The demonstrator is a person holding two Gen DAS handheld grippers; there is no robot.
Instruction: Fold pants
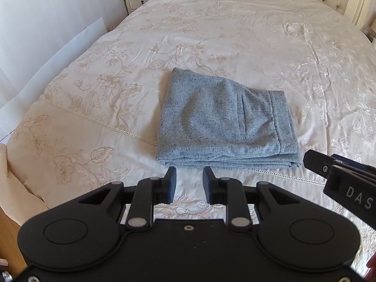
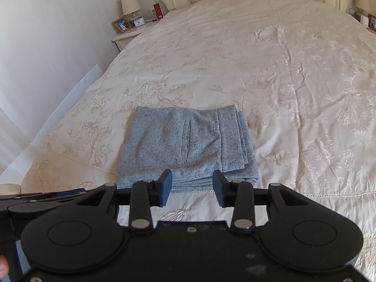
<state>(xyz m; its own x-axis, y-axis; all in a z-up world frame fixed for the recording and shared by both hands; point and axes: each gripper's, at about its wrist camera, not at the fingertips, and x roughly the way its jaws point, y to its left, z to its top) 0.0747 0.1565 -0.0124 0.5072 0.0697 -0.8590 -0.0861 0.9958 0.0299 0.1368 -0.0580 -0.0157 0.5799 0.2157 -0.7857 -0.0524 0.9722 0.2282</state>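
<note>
Lying folded into a thick blue-grey stack on the cream bedspread (image 1: 235,35), the pants (image 1: 225,119) sit just ahead of both tools, long side running left to right. The left gripper (image 1: 189,181) hangs by the stack's near-left edge and the right gripper (image 2: 192,188) over its near edge further right (neither touches cloth), each with jaws spread and nothing between them. Judging by this, the fold looks finished.
</note>
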